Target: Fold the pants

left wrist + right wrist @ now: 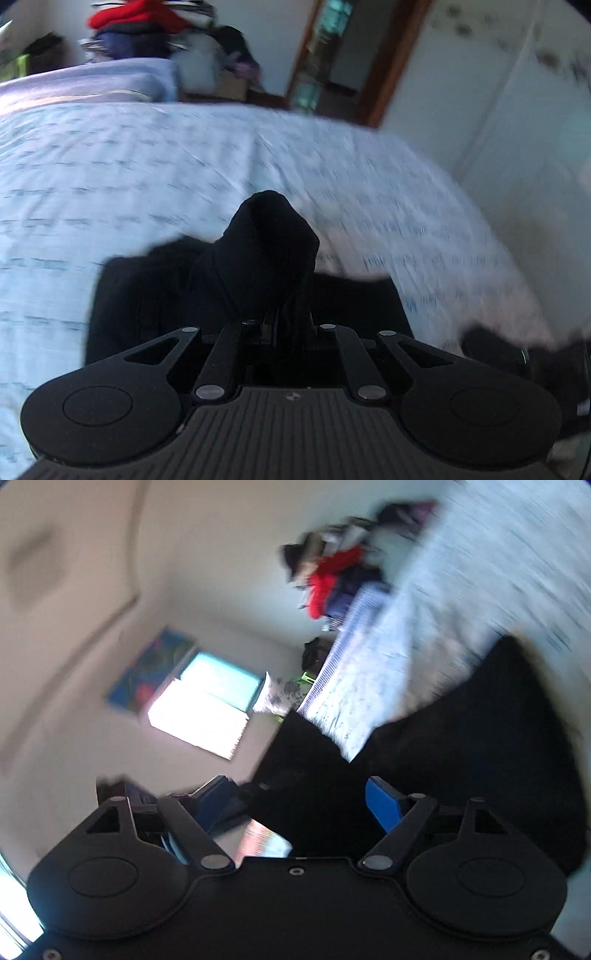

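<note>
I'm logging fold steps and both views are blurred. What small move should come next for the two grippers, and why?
Probably carry the pinched fabric forward over the bed and lay it down. The left gripper is shut on a raised bunch of the black pants; the right gripper has black cloth between its blue fingers, jaws fairly wide.

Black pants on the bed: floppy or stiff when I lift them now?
Probably floppy: the pants bunch into a soft peak at the left gripper. They likely sag between grips, draping darkly past the right gripper. Probably light.
</note>
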The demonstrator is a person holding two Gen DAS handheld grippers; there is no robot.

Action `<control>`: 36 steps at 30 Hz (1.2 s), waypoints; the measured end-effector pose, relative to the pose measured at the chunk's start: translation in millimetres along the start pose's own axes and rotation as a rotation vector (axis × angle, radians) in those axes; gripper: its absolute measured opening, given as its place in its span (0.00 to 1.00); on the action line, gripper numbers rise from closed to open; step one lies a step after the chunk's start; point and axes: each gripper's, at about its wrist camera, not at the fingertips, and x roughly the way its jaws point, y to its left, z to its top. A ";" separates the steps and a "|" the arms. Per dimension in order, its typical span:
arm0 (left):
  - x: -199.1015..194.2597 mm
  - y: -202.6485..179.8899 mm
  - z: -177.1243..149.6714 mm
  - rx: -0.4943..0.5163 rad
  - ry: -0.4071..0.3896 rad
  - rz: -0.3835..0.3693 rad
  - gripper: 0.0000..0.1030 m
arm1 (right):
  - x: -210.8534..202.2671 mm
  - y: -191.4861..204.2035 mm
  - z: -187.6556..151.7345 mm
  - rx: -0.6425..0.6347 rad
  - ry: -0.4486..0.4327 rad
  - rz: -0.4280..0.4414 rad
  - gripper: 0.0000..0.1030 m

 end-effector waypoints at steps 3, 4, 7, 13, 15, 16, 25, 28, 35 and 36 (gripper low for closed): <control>42.6 -11.5 -22.2 -0.020 0.099 0.013 0.10 | -2.5 -41.9 6.4 0.250 0.006 -0.071 0.45; 44.3 -14.2 -24.5 -0.015 0.094 0.023 0.10 | -7.7 -43.7 6.6 0.289 0.000 -0.027 0.52; 36.9 -19.0 -18.3 -0.007 0.087 0.033 0.09 | -33.9 -24.1 5.3 0.239 -0.100 0.048 0.92; 41.8 -37.1 -15.3 0.019 0.107 0.046 0.09 | -23.3 1.0 15.0 0.048 -0.012 -0.247 0.91; 38.6 -44.7 -14.5 0.034 0.102 0.039 0.09 | -35.1 11.2 16.0 0.051 -0.036 -0.178 0.92; 35.8 -50.1 -15.7 0.041 0.099 0.020 0.09 | -41.9 17.7 15.8 0.031 -0.061 -0.150 0.93; 50.0 -91.4 -51.4 0.246 0.060 -0.044 0.35 | -68.9 41.5 20.3 -0.098 -0.165 -0.336 0.94; 28.2 -82.6 -53.7 0.212 -0.007 -0.144 0.73 | -71.9 50.6 15.1 -0.174 -0.160 -0.385 0.94; -38.8 -27.9 -64.8 0.163 -0.256 -0.047 0.90 | -42.0 58.3 18.3 -0.193 -0.127 -0.327 0.94; -39.3 -18.9 -65.2 0.158 -0.267 -0.021 0.91 | -34.0 62.0 15.3 -0.191 -0.113 -0.317 0.94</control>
